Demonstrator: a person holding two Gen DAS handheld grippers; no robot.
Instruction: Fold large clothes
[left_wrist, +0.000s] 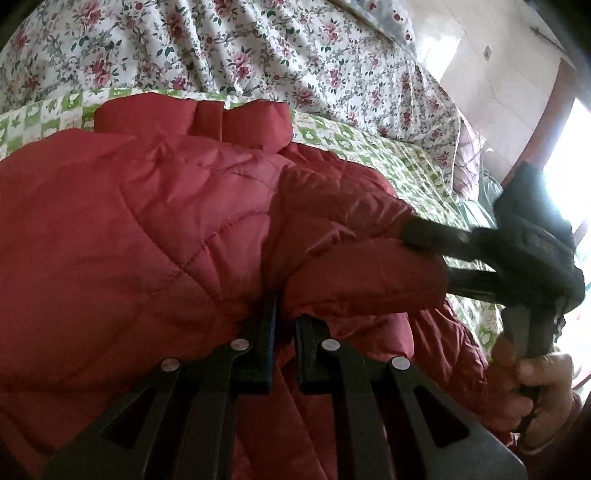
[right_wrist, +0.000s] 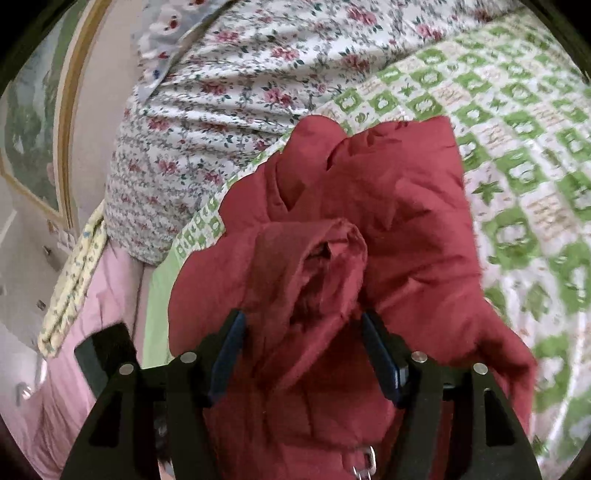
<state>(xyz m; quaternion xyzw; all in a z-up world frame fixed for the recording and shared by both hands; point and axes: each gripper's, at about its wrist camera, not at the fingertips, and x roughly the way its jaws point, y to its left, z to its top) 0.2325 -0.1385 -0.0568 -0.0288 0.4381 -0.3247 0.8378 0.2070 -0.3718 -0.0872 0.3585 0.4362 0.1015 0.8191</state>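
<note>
My left gripper (left_wrist: 282, 325) is pressed together on a fold of the red jacket (left_wrist: 147, 221), pinching it, I judge, so that edge stays put while I lay it over. My right gripper (right_wrist: 303, 354) stands spread, with a bunched sleeve (right_wrist: 325, 258) between its fingers; I can't tell whether the pads press on it. From the left view its fingers reach into the same padded roll. The jacket lies on the green checked bedspread (right_wrist: 517, 155), with a flowered quilt (left_wrist: 221, 48) heaped behind, so there is flat room to fold.
</note>
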